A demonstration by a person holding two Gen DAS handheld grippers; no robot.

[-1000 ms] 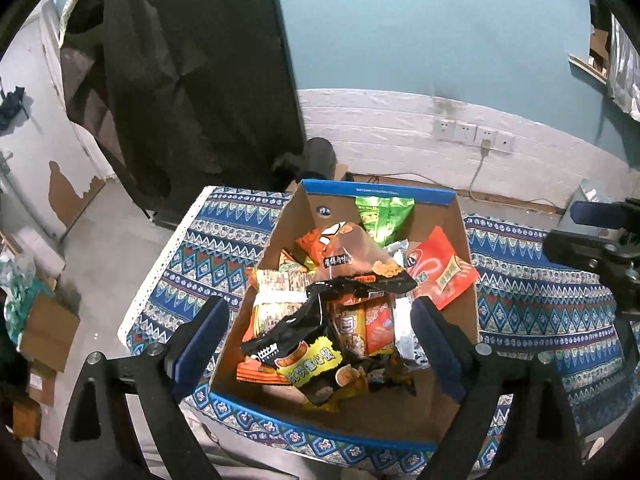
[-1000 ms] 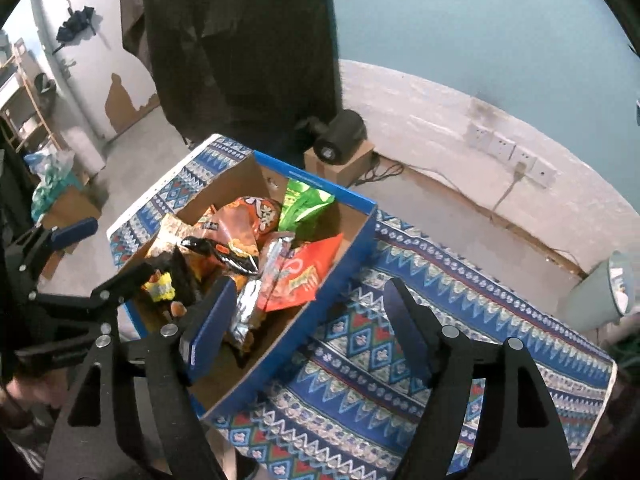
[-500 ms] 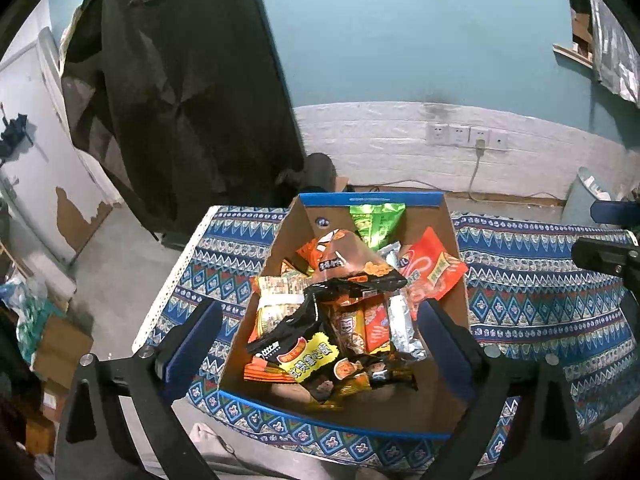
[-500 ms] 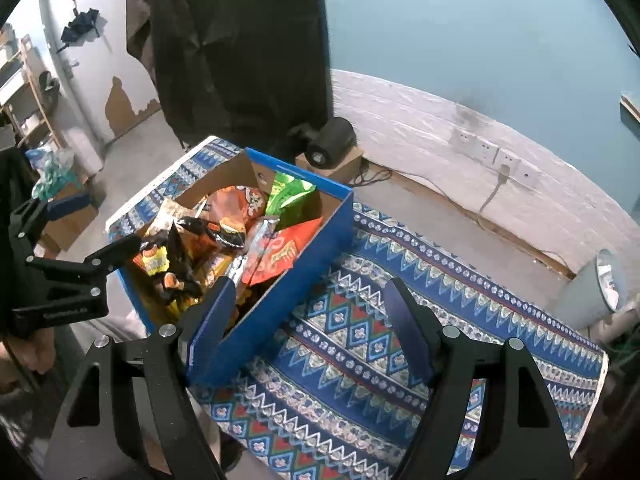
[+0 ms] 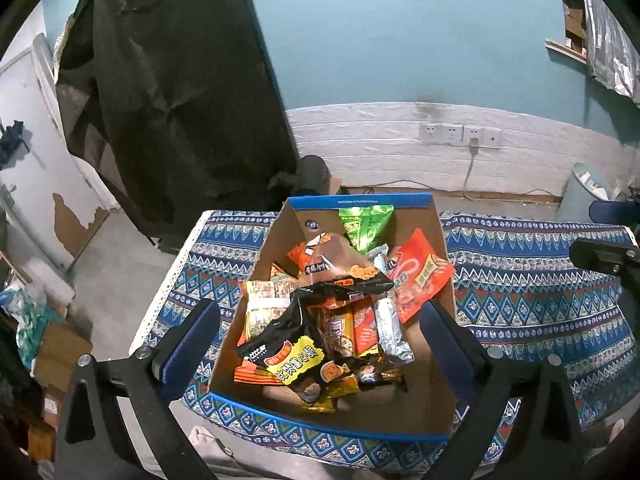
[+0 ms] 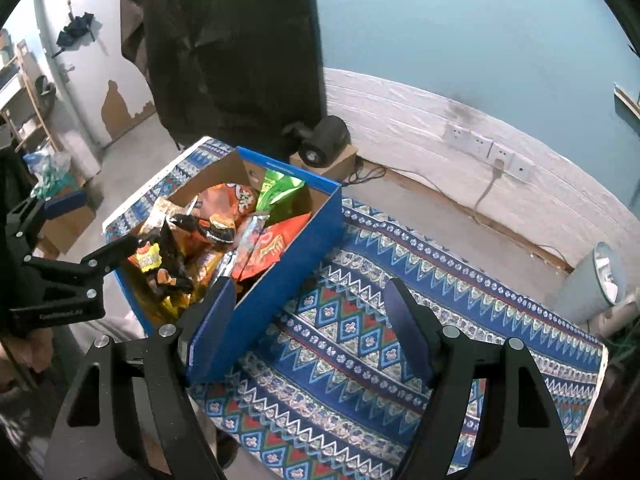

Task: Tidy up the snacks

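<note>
Left gripper (image 5: pixel 320 344): nearest the viewer, held above the box's near end, fingers (image 5: pixel 188 350) spread wide apart, holding nothing.
Right gripper (image 6: pixel 310 324): over bare patterned cloth just right of the box, fingers (image 6: pixel 408 330) wide apart, empty.
Cardboard box (image 5: pixel 436 384): blue-rimmed, open-topped, at the tabletop's (image 5: pixel 532 292) left end.
Snacks: all loosely heaped inside the box; black-and-yellow packet (image 5: pixel 286 354) near, red packet (image 5: pixel 420 280) against the right wall, green bag (image 5: pixel 362 222) at the far end.
Step in hand: unclear; the heap fits either snacks gathered in or awaiting sorting.
Next move: cannot be settled from this.
</note>
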